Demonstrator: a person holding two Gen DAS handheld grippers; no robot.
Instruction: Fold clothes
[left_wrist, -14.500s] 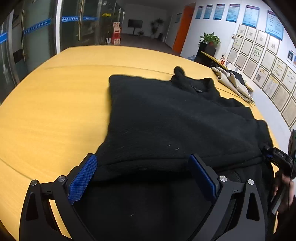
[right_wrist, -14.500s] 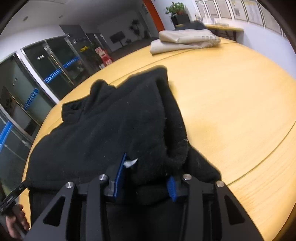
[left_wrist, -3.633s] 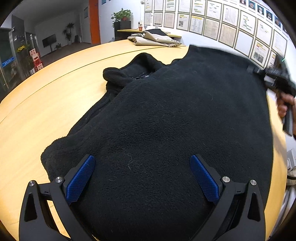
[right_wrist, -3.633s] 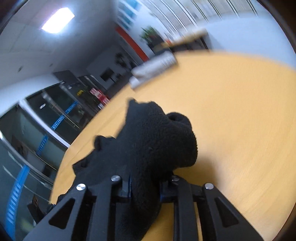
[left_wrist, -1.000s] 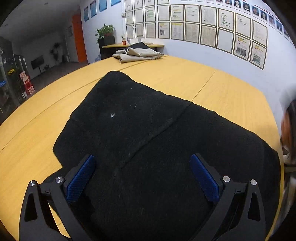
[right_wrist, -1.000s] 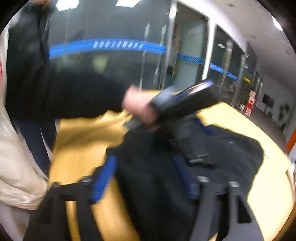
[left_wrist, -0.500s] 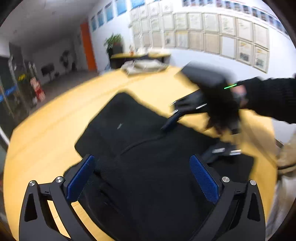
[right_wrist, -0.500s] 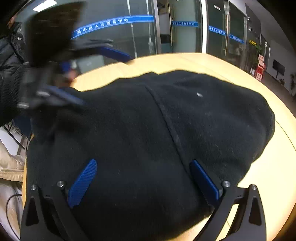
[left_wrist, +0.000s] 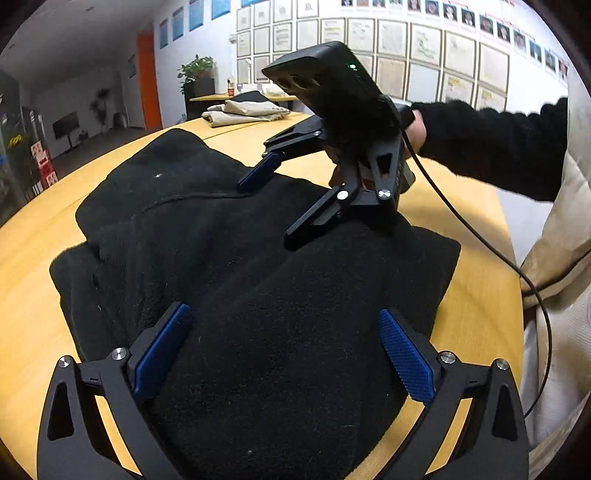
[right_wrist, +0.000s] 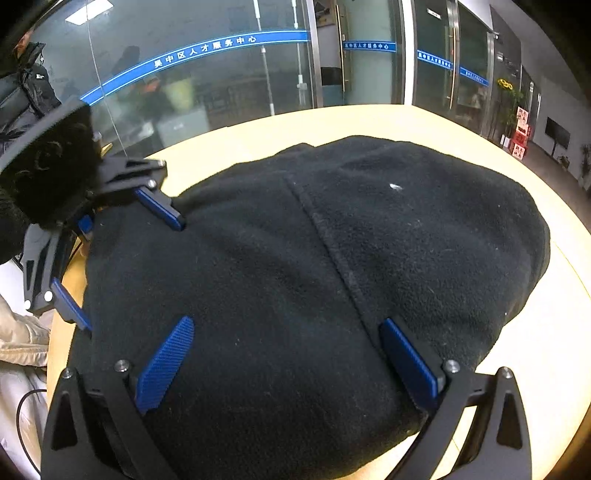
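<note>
A black fleece garment (left_wrist: 229, 258) lies folded into a thick bundle on the yellow wooden table (left_wrist: 33, 314); it also fills the right wrist view (right_wrist: 332, 266). My left gripper (left_wrist: 284, 350) is open and empty, hovering over the near end of the bundle. My right gripper (right_wrist: 288, 354) is open and empty over the bundle's other side. In the left wrist view the right gripper (left_wrist: 273, 206) shows from outside, open, its tips just above the fleece. In the right wrist view the left gripper (right_wrist: 122, 266) shows at the left edge, open.
A folded beige garment (left_wrist: 243, 112) lies at the far end of the table. A black cable (left_wrist: 480, 240) trails from the right gripper across the table's right edge. The person's beige coat (left_wrist: 554, 277) is at the right. Glass doors (right_wrist: 332, 66) stand behind the table.
The right gripper has let go of the fleece and opened. Both grippers have come over the folded bundle from opposite sides, and the right gripper has settled close to the fleece.
</note>
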